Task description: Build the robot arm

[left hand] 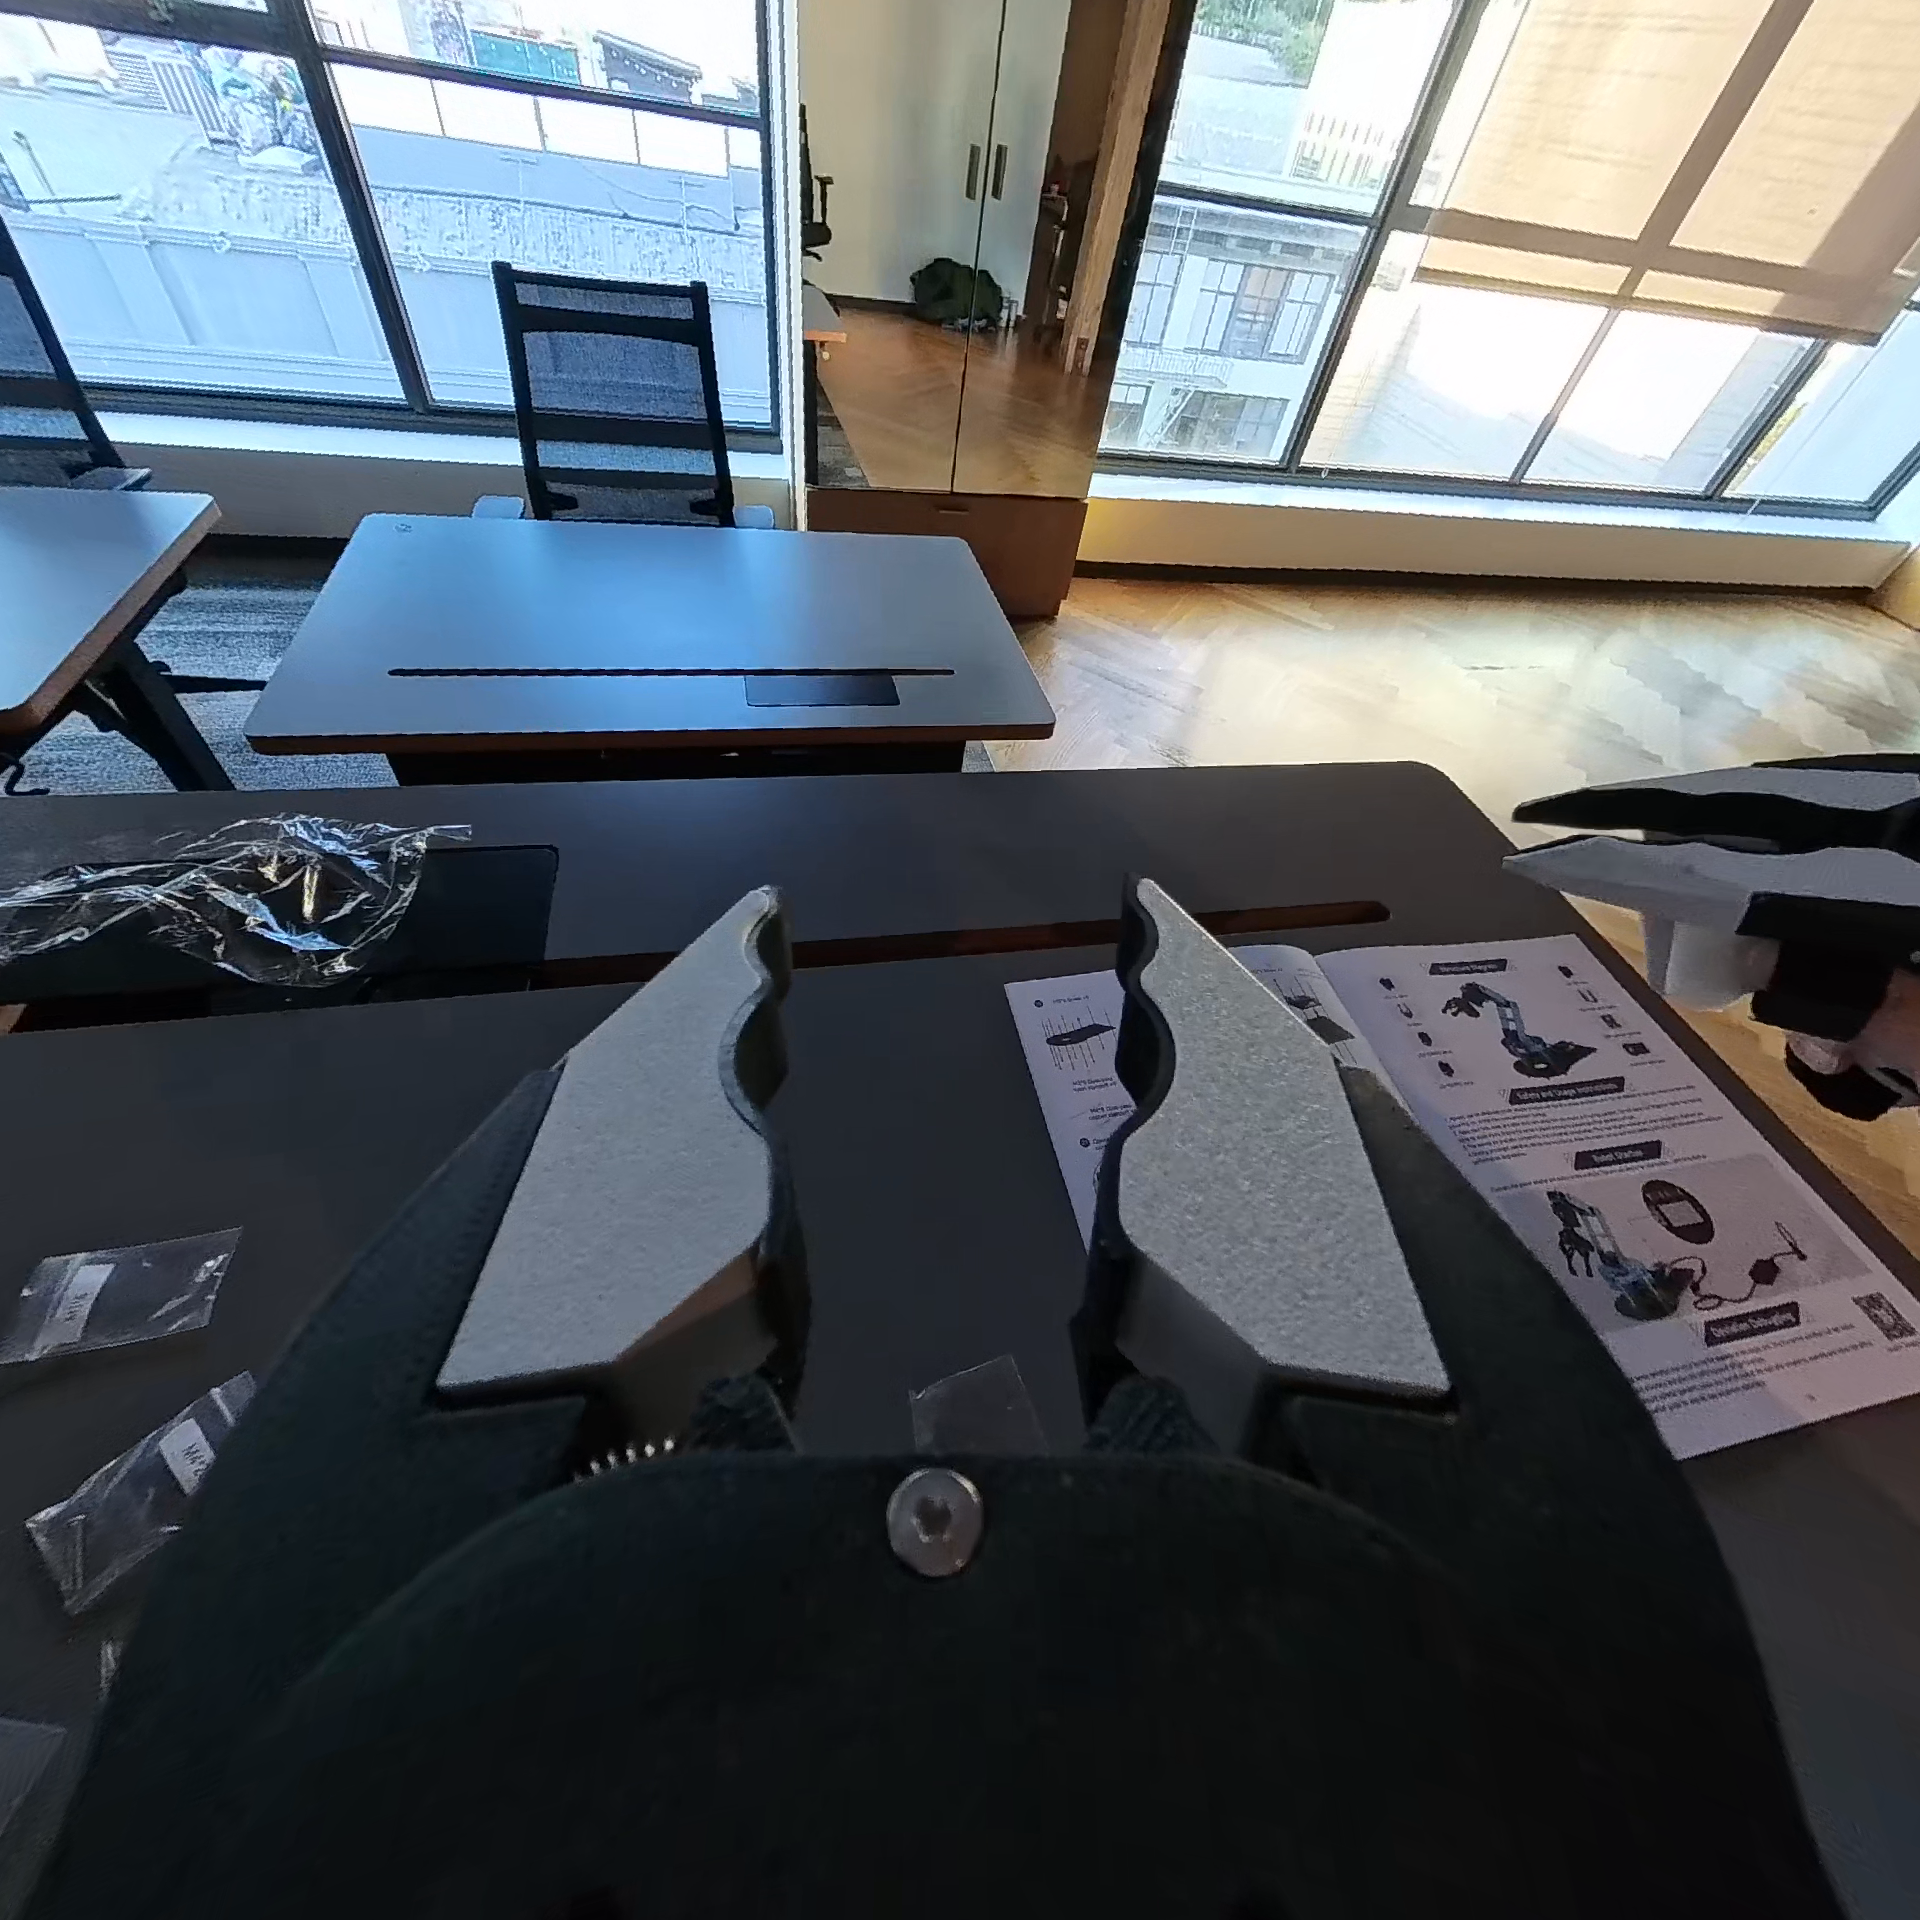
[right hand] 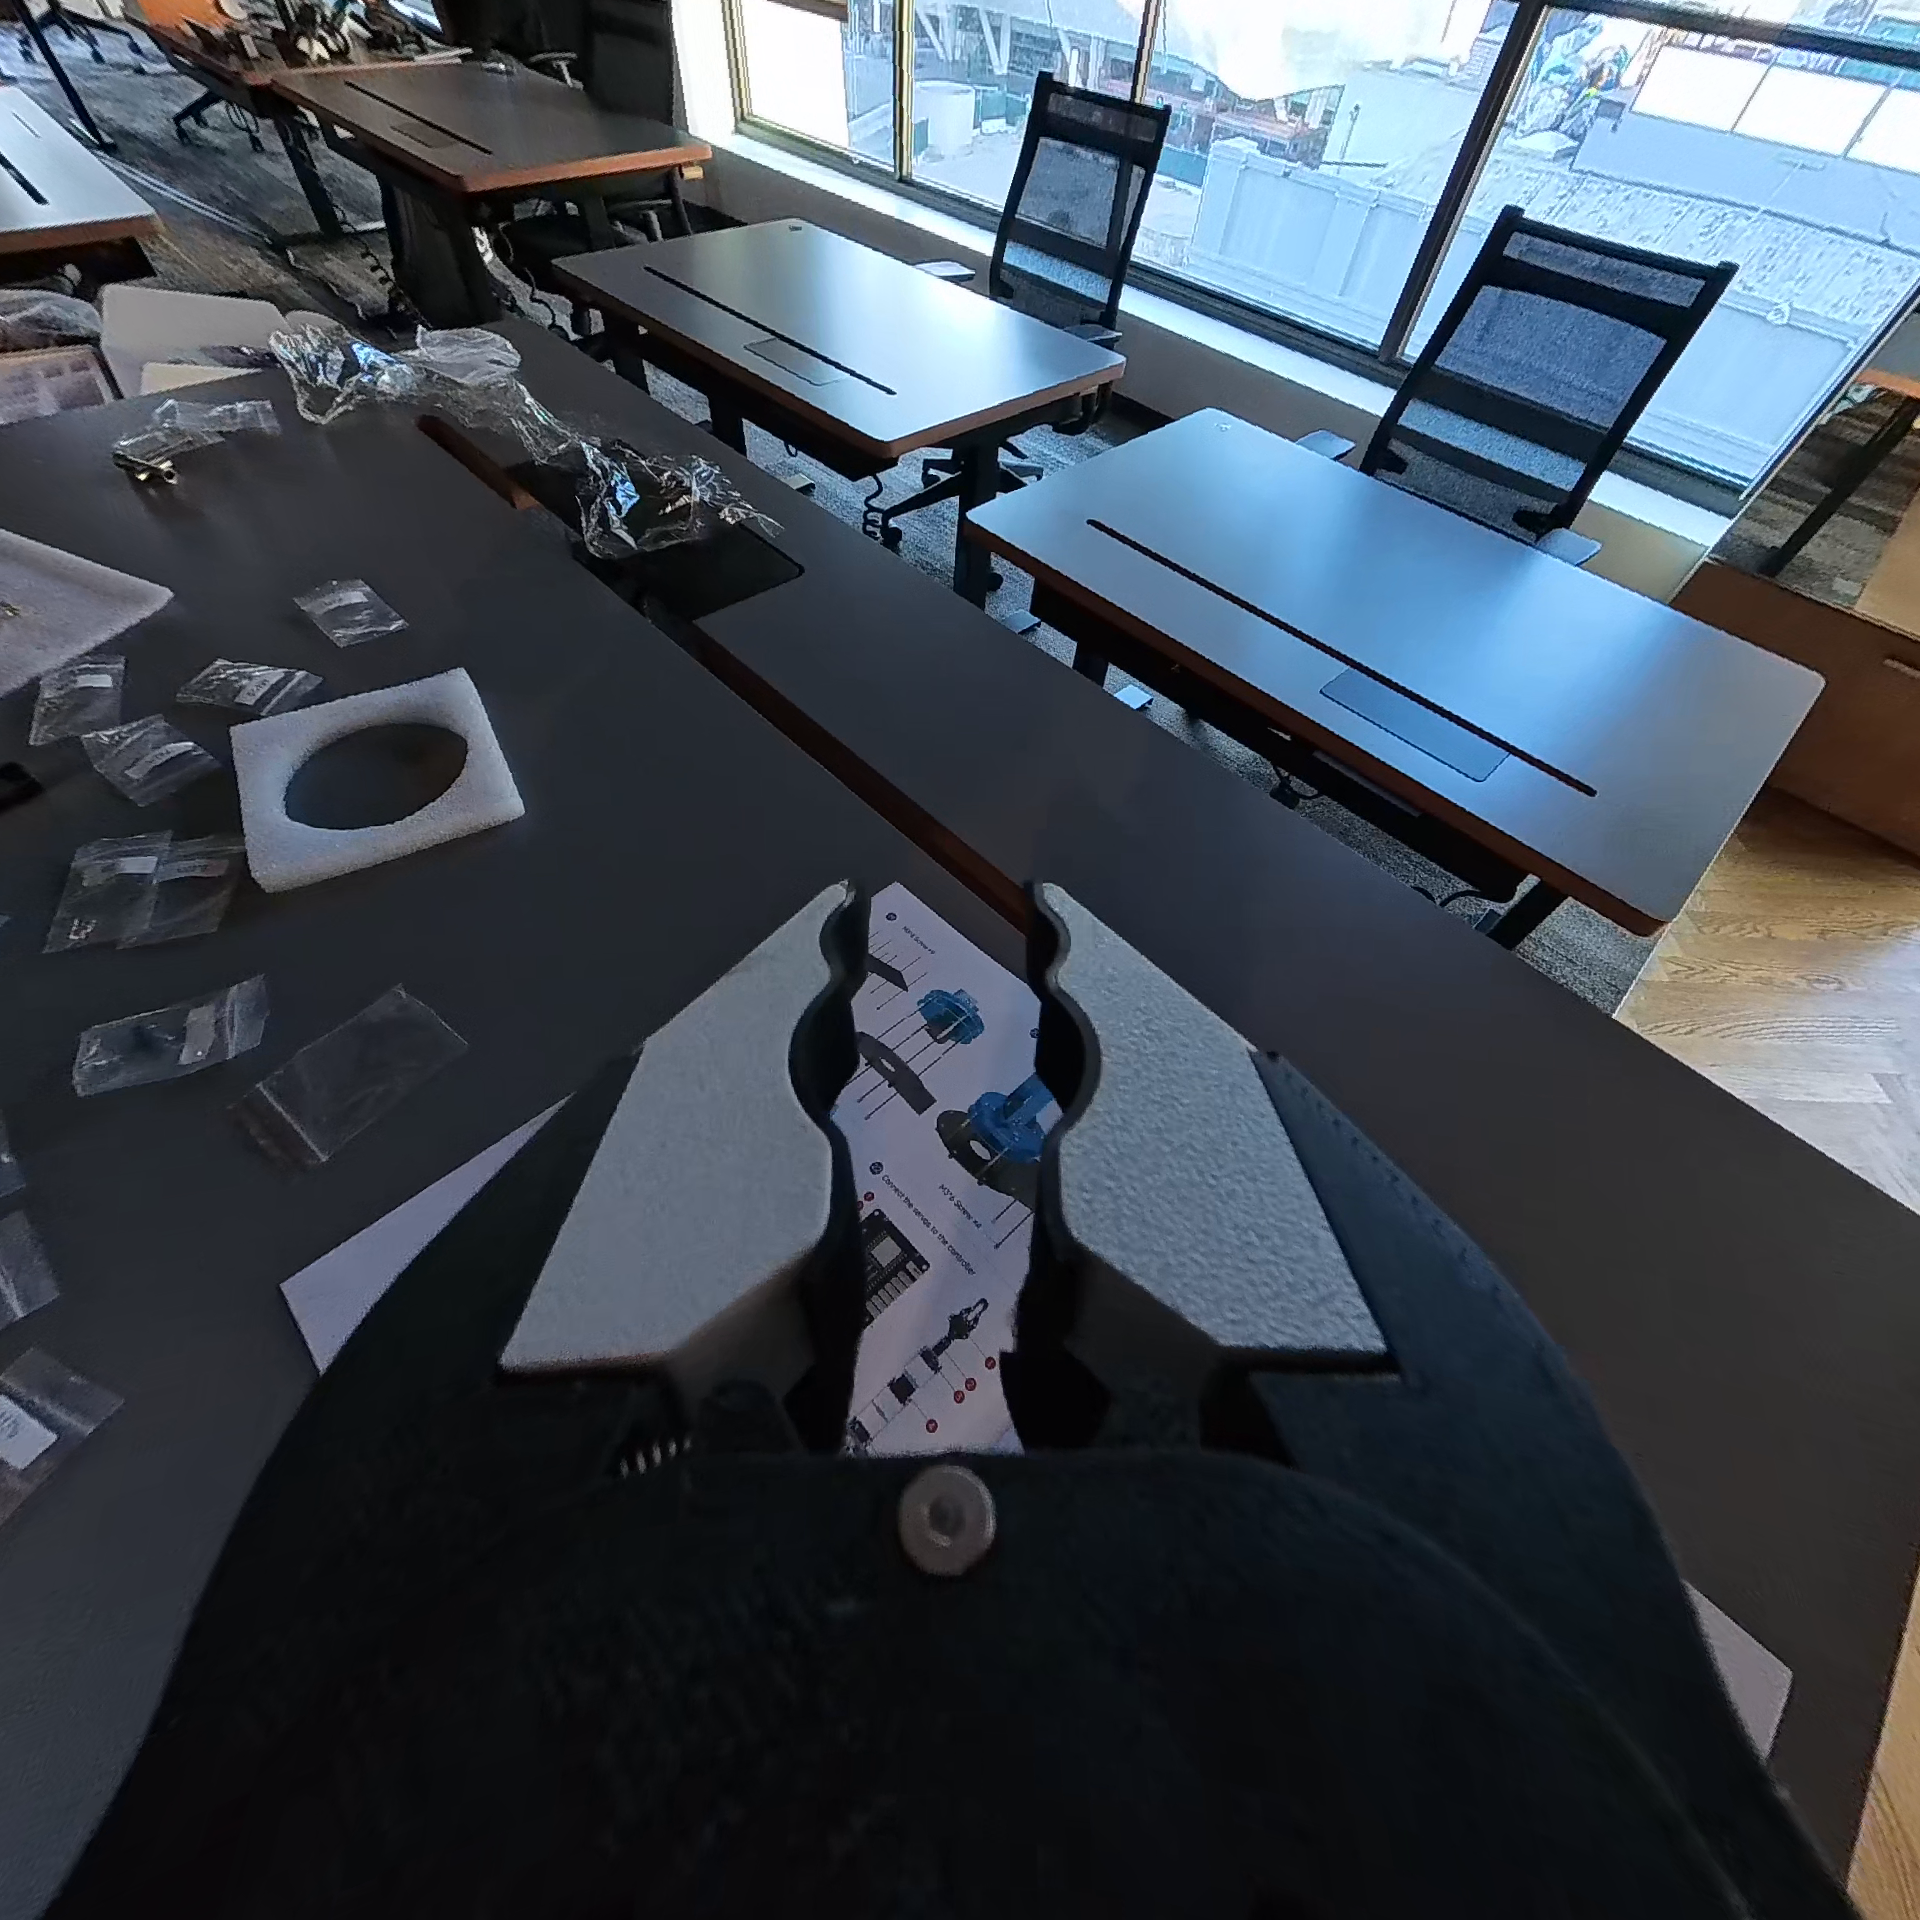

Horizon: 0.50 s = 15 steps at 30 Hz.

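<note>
My left gripper (left hand: 956, 914) is open and empty above the dark desk (left hand: 914, 1143). An open instruction booklet (left hand: 1538, 1164) lies flat to its right. A small clear bag (left hand: 977, 1403) lies on the desk between my left fingers. My right gripper (right hand: 945, 904) is open and empty, hovering just over the booklet (right hand: 935, 1143), which shows between its fingers. The right gripper also shows at the right edge of the left wrist view (left hand: 1538, 831), jaws a little apart, above the desk's right corner.
Several small clear parts bags (right hand: 177, 1029) lie scattered on the left of the desk. A white foam square with a round hole (right hand: 260, 810) sits beyond them. Crumpled clear plastic wrap (left hand: 208, 894) lies at the back left. Other desks (left hand: 644, 623) and chairs (left hand: 613, 395) stand by the windows.
</note>
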Tool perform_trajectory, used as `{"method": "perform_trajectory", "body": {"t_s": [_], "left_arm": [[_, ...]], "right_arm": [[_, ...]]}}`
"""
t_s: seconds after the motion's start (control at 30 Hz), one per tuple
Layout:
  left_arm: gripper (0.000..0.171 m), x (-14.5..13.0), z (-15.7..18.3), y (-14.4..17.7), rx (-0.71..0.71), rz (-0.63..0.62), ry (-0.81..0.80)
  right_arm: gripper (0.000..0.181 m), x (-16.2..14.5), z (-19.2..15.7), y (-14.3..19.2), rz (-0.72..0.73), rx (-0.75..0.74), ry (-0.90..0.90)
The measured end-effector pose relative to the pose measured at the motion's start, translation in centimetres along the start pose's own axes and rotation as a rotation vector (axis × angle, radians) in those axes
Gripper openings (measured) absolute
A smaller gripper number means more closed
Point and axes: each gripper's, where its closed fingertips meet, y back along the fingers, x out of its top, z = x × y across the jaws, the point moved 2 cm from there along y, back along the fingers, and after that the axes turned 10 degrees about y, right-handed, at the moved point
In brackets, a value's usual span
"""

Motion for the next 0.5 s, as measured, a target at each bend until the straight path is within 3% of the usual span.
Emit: {"method": "perform_trajectory", "body": {"t_s": [0.5], "left_arm": [[0.057, -0.03, 0.1, -0.02, -0.007, -0.002, -0.006]], "right_arm": [[0.027, -0.04, 0.04, -0.01, -0.001, -0.001, -0.001]]}}
